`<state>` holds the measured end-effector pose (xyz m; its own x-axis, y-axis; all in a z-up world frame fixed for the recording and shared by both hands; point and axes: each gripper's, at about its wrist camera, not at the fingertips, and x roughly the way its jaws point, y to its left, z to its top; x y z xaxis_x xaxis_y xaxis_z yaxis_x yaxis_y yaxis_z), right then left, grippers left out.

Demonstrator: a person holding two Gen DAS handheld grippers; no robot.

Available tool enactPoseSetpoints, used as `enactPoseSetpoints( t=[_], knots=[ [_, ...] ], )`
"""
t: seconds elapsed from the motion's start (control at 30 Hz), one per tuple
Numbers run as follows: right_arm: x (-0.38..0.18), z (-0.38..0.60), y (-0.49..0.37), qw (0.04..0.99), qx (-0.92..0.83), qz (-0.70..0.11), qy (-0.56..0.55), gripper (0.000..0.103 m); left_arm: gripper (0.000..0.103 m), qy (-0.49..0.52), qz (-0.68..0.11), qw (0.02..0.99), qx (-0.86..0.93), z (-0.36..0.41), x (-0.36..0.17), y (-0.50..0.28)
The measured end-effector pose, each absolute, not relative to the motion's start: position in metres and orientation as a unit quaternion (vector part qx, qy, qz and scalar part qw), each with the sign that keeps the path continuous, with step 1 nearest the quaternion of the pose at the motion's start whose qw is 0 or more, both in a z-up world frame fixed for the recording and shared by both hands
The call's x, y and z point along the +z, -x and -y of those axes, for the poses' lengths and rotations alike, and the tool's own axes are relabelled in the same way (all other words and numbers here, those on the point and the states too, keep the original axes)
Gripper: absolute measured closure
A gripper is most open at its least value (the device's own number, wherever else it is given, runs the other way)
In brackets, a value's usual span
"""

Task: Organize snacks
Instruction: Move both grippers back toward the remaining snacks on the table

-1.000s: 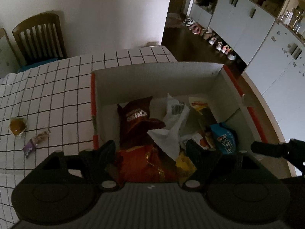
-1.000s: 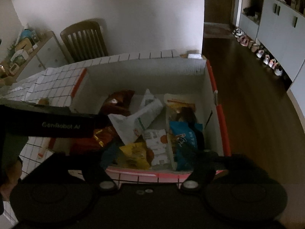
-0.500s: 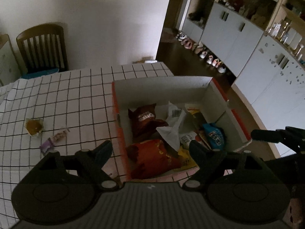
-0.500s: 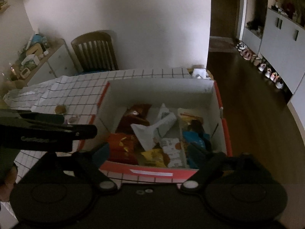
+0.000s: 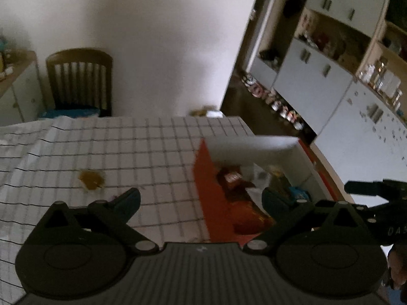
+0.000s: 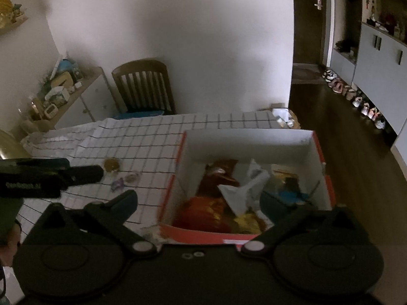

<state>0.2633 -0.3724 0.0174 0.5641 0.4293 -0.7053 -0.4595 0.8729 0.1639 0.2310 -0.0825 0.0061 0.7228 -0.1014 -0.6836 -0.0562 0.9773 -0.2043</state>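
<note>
A red-and-white cardboard box [image 6: 254, 142] stands on the checked tablecloth [image 6: 142, 147], holding several snack bags: a brown one [image 6: 218, 175], an orange one [image 6: 203, 211], a white one [image 6: 244, 190]. The box also shows in the left wrist view [image 5: 203, 178]. A small yellow snack [image 6: 111, 164], a purple wrapper [image 6: 117, 184] and another small packet [image 6: 131, 177] lie on the cloth left of the box. My left gripper [image 5: 201, 198] is open and empty, held above the table beside the box. My right gripper [image 6: 198, 203] is open and empty above the box's near edge.
A wooden chair [image 6: 145, 89] stands at the table's far side. A low cabinet with clutter [image 6: 63, 94] is at far left. Grey cupboards [image 6: 376, 58] and a row of shoes [image 6: 356, 96] line the floor on the right.
Both grippers have pulled up and back from the box. The left view has swung left, so more tablecloth and the yellow snack now show. Both stay open.
</note>
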Motion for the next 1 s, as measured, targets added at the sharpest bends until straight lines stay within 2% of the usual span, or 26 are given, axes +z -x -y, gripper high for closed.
enactPoseSetpoints(
  t=[0.4,0.63,1.0],
  knots=[
    [0.017,0.299,-0.253,0.874,0.269,-0.405,0.02,0.0,0.001,0.097,-0.355,0.929,0.044,-0.02,0.007,-0.223],
    [0.0,0.242,-0.25,0.86,0.287,-0.42,0.042,0.002,0.001,0.093,-0.37,0.923,0.054,-0.066,-0.017,-0.239],
    [-0.059,0.166,-0.249,0.829,0.297,-0.469,0.064,0.009,0.001,0.096,-0.421,0.9,0.064,-0.102,-0.073,-0.29]
  ],
)
